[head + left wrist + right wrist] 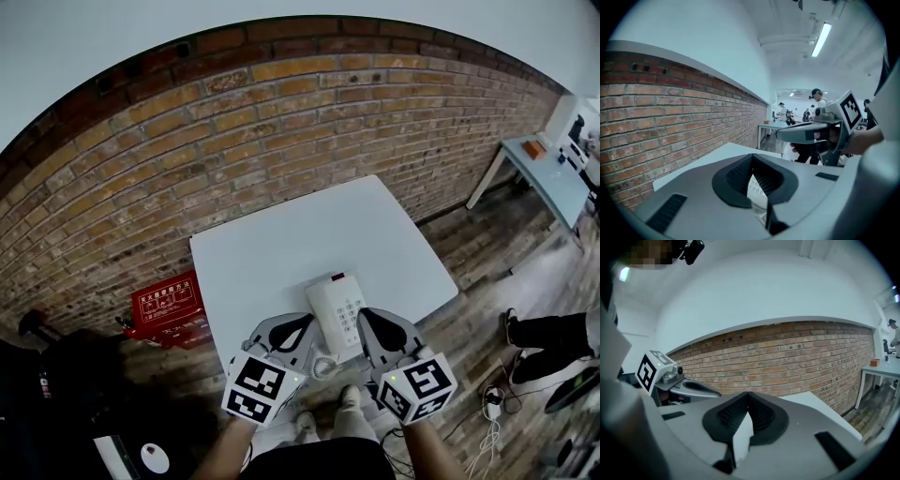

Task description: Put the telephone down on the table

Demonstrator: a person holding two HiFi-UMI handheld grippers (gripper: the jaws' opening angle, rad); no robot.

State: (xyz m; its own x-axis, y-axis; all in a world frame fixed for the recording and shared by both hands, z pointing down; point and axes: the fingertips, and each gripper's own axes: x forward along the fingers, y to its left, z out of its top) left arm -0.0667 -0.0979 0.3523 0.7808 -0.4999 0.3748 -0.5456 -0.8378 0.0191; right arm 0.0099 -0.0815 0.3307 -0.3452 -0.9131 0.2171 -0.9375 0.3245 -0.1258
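Note:
A white telephone (336, 309) with a keypad and a red patch at its far end lies at the near edge of the white table (281, 244). Its coiled cord (323, 367) hangs off that edge. My left gripper (302, 325) is at the phone's left side and my right gripper (366, 320) at its right side. In the left gripper view the pads meet, so the left gripper (752, 157) is shut, and the telephone's keys (757, 187) show in the gap under them. The right gripper (749, 394) is shut too, with a white surface (743, 437) below its pads.
A brick wall (281, 131) runs behind the table. A red box (169, 305) sits on the floor at the left. A second white table (553, 173) stands far right. A seated person's legs (553, 333) and cables (492, 403) are on the wooden floor at the right.

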